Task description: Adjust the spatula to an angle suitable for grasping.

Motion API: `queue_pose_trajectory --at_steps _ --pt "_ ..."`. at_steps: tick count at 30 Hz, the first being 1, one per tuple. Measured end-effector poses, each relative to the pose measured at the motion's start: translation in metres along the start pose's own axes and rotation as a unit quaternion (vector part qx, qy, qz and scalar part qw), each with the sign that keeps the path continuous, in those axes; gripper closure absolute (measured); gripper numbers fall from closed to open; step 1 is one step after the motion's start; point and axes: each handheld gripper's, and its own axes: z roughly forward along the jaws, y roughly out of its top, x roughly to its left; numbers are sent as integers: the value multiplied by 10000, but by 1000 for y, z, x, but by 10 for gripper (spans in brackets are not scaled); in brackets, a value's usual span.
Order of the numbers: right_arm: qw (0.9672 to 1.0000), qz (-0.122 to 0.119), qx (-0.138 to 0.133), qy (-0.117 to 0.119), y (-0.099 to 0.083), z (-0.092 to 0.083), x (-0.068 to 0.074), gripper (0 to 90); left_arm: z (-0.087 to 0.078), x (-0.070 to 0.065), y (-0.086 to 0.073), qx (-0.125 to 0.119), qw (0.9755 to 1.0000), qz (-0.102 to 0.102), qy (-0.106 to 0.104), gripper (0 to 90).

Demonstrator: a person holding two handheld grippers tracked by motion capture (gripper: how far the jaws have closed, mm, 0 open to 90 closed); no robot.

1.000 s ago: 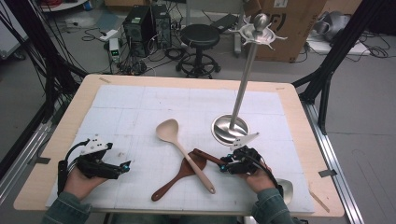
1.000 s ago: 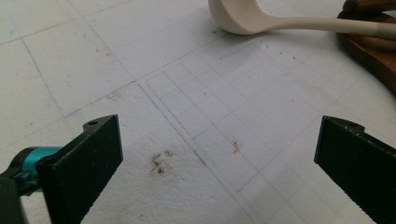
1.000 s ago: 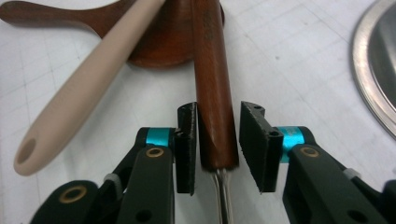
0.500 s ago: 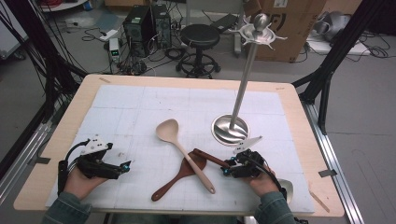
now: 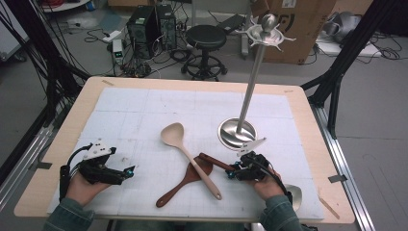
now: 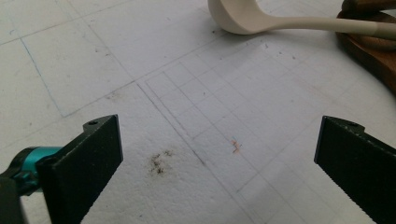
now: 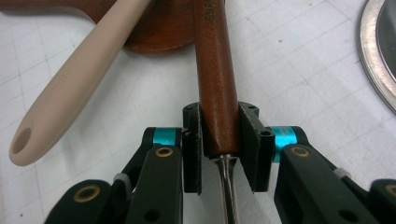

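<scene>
On table (image 5: 57, 144) — two wooden spoons (image 5: 192, 161), one stand (image 5: 238, 132), two grippers (image 5: 233, 172).

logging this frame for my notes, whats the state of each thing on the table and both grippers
left gripper: jaws wide open, holding nothing, low over the mat
right gripper: jaws shut on the dark wooden handle
dark wooden handle: clamped between the jaws, lying low over the mat
pale spoon: lying flat, handle across the brown spatula
brown spatula: lying flat under the spoon handle
metal stand: upright, hooks bare
</scene>
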Motion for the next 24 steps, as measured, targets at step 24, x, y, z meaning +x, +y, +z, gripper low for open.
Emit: queue_pose_trajectory --at_steps 24 --pt "9904 322 -1338 -152 24 -44 -2 734 0 0 0 4 10000 -12 17 17"
